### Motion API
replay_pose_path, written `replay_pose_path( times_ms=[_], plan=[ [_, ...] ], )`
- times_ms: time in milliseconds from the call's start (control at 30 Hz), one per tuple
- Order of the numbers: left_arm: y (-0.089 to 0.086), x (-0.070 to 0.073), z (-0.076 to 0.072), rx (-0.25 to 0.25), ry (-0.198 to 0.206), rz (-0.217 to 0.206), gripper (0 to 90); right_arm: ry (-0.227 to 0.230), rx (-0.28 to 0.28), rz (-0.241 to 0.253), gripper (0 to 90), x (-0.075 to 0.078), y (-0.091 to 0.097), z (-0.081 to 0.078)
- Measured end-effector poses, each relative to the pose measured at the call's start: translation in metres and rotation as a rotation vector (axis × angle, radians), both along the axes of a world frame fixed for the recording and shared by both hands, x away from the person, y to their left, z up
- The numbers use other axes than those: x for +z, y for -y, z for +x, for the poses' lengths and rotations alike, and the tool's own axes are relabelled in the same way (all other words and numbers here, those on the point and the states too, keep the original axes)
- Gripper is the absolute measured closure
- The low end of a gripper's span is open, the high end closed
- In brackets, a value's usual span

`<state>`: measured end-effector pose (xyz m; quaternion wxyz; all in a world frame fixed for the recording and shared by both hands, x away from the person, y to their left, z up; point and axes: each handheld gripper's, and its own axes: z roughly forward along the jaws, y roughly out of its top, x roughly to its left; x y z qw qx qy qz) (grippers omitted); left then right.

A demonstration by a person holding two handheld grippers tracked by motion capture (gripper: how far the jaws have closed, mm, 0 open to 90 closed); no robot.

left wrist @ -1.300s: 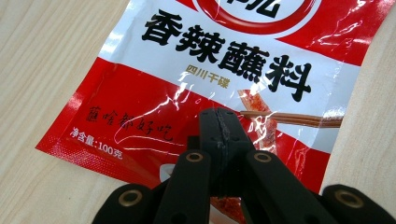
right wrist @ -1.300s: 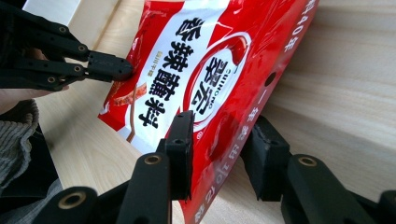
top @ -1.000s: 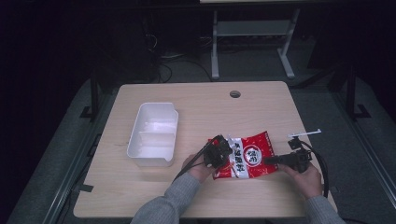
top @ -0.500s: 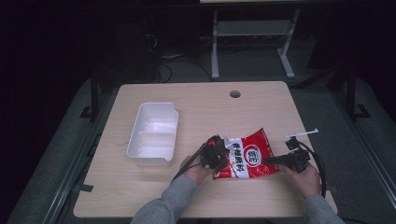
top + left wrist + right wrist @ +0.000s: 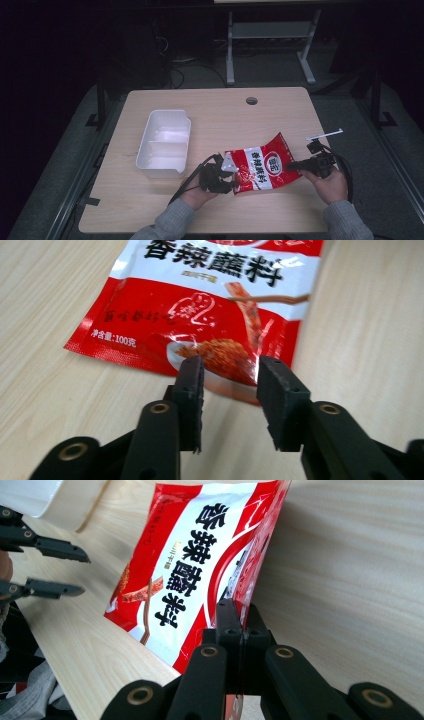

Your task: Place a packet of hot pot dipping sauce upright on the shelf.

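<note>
the right tongs [image 5: 239,622] pinch the red sauce packet [image 5: 260,167] near the tabletop's front edge; the left tongs [image 5: 227,385] have just been opening, pads probably clear, packet directly ahead.

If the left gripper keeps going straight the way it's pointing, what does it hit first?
Most likely the red seasoning packet: its bottom edge lies just ahead of the left gripper, whose fingers stand open, though the gap is hard to judge.
</note>
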<state>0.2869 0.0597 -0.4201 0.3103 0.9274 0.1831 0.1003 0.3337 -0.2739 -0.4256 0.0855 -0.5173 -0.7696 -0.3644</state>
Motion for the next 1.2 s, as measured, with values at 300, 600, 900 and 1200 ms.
replay_pose_path(
  times_ms=[300,600,900,1200],
  plan=[
    [-0.028,0.002,-0.025,-0.005,0.035,-0.029,47.6,0.042,0.020,-0.009,89.4,0.027,-0.006,0.004],
    [-0.050,0.000,-0.046,-0.012,0.050,-0.072,36.4,0.089,0.064,-0.034,89.4,0.058,-0.026,0.010],
    [-0.064,-0.003,-0.051,-0.023,0.036,-0.081,29.8,0.120,0.121,-0.052,89.5,0.090,-0.051,0.015],
    [-0.070,-0.002,-0.059,-0.030,0.049,-0.083,30.1,0.139,0.183,-0.047,89.6,0.116,-0.073,0.019]
  ],
)
